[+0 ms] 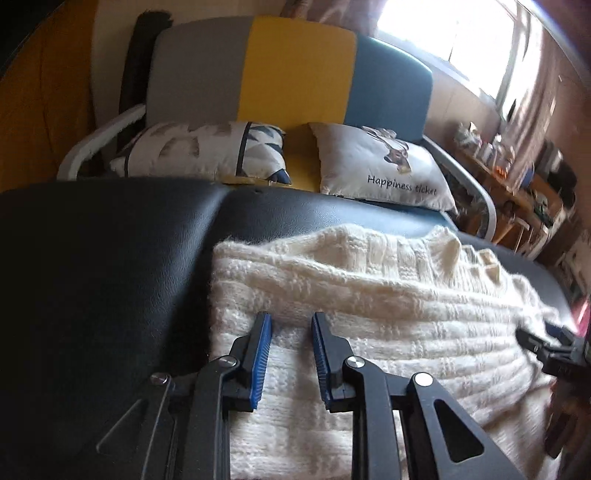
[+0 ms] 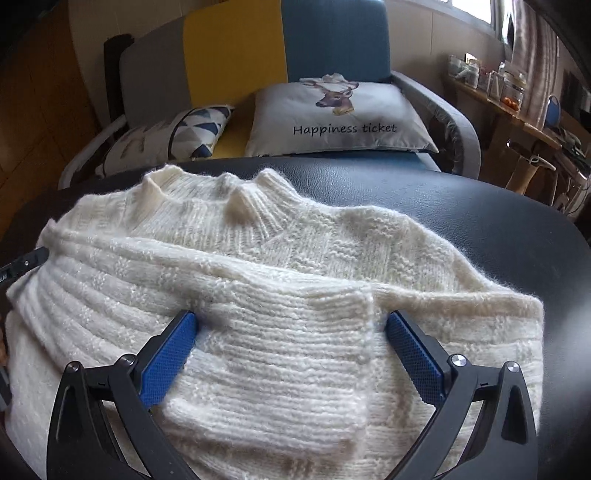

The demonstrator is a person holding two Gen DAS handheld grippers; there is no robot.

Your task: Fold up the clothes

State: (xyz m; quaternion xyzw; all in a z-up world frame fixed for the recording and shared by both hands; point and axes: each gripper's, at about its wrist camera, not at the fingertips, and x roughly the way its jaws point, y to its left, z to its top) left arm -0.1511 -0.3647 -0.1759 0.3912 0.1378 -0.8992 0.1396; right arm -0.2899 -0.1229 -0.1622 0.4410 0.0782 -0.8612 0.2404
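Right wrist view: a cream knitted sweater (image 2: 280, 280) lies spread on a black padded tabletop (image 2: 480, 221), its ribbed collar toward the far edge and one sleeve folded across the chest. The right gripper (image 2: 291, 325) points steeply down over that folded sleeve, its blue-padded fingers (image 2: 168, 360) spread wide on either side of the cuff, the pads not pressing the wool. At the sweater's left side the tip of the other gripper shows as a black bar.

Left wrist view: the left gripper (image 1: 290, 325) hangs over the sweater's (image 1: 369, 314) left portion, near the tabletop's (image 1: 110, 258) bare left half. Its blue pads (image 1: 260, 354) stand a little apart with knit visible beneath the gap; they pinch nothing. The right gripper (image 1: 546, 339) appears blurred at the sweater's right side, near the tabletop's right edge.

No containers sit on the tabletop. Jars (image 2: 506, 85) stand on a wooden shelf (image 2: 524, 122) beyond the right edge; one seems to hold something orange, the rest cannot be made out.

Behind the tabletop's far edge stands a sofa (image 2: 332, 44) with grey, yellow and blue back panels and pale armrests. On it rest a cushion (image 2: 332, 118) printed with a deer and the words "Happiness ticket", and a patterned cushion (image 2: 177, 136) with blue triangles. A bright window (image 1: 443, 33) with curtains lights the room from the right.
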